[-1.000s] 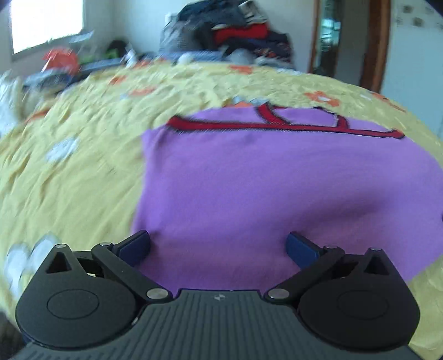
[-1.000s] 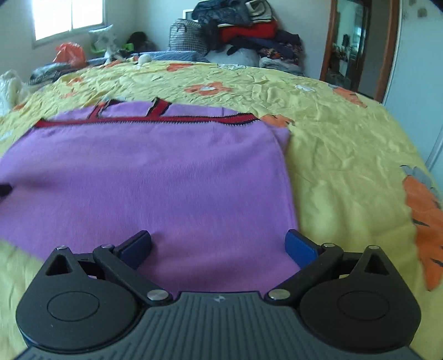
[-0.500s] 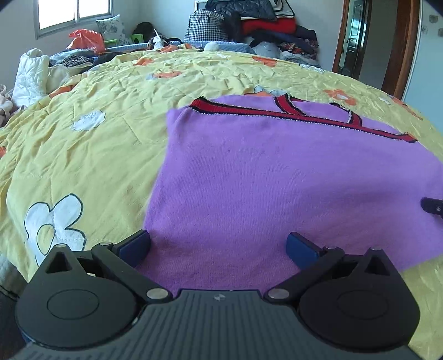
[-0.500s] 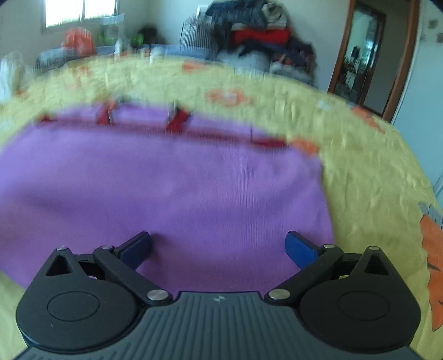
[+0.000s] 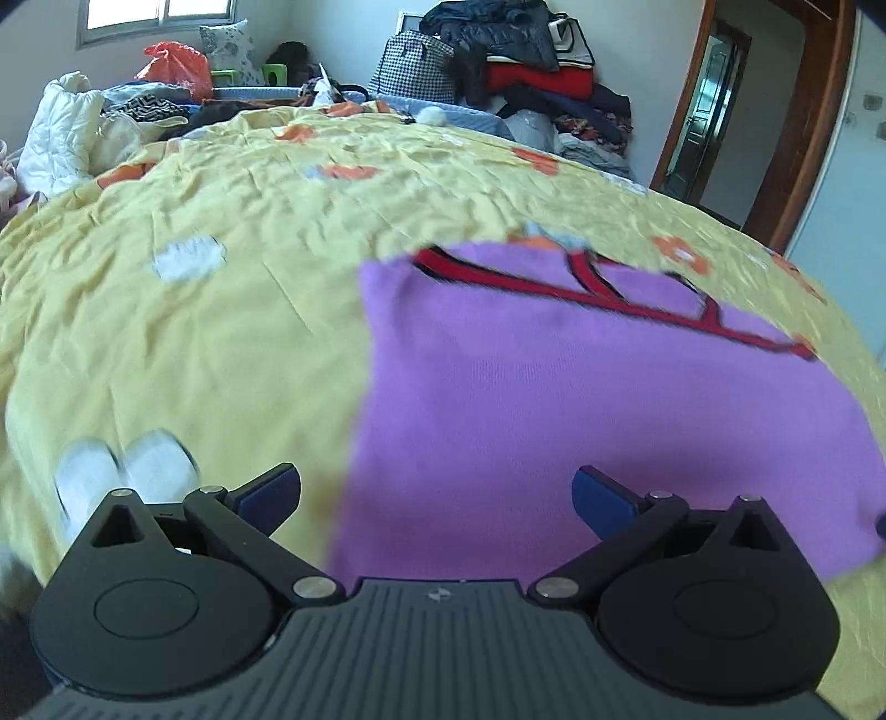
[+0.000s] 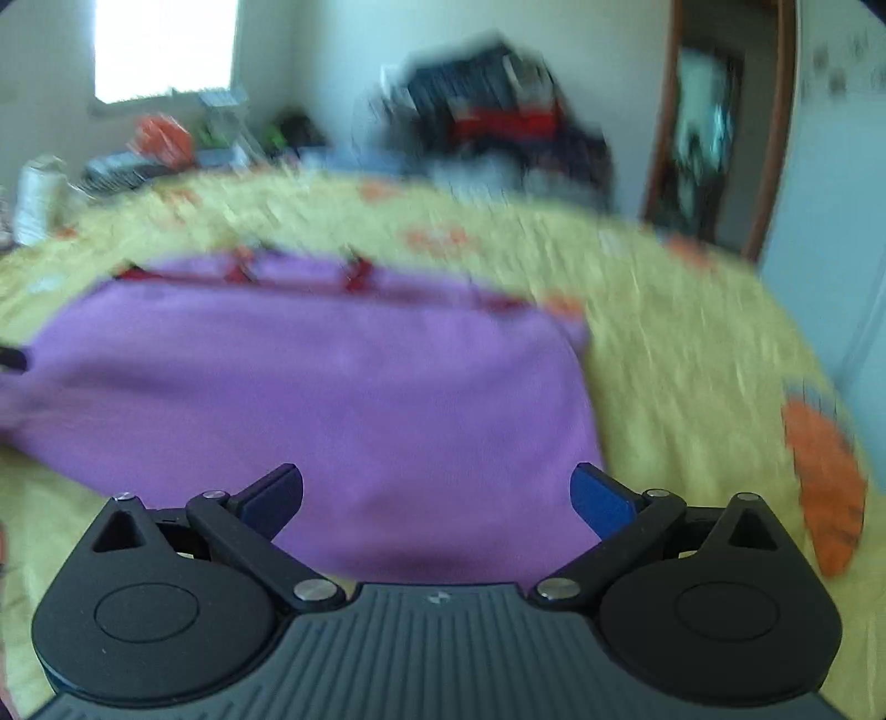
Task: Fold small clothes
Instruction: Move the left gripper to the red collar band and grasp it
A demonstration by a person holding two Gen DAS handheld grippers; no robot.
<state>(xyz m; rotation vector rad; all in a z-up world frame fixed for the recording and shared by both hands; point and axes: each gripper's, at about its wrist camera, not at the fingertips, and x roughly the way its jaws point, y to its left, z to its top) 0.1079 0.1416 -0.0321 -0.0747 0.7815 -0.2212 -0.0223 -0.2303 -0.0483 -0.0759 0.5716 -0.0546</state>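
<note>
Bring left gripper (image 5: 437,493) and right gripper (image 6: 437,493) (fingers apart, holding nothing) onto purple top's (image 5: 581,399) near corners, pinching both layers evenly.

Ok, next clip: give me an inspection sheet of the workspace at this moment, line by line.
Surface: yellow bedspread with flower prints, wrinkled.
Job's things: purple top with red trim, lying flat on the bedspread.
Clutter: white jacket, orange bag and checked bag beyond the far edge of the bed; clothes pile against the wall.
Grippers: left gripper open, over the top's near left edge, holding nothing; right gripper open, over its near right edge, holding nothing; right view blurred.
Cables: nothing seen.
Surroundings: window far left, wooden door frame right.
</note>
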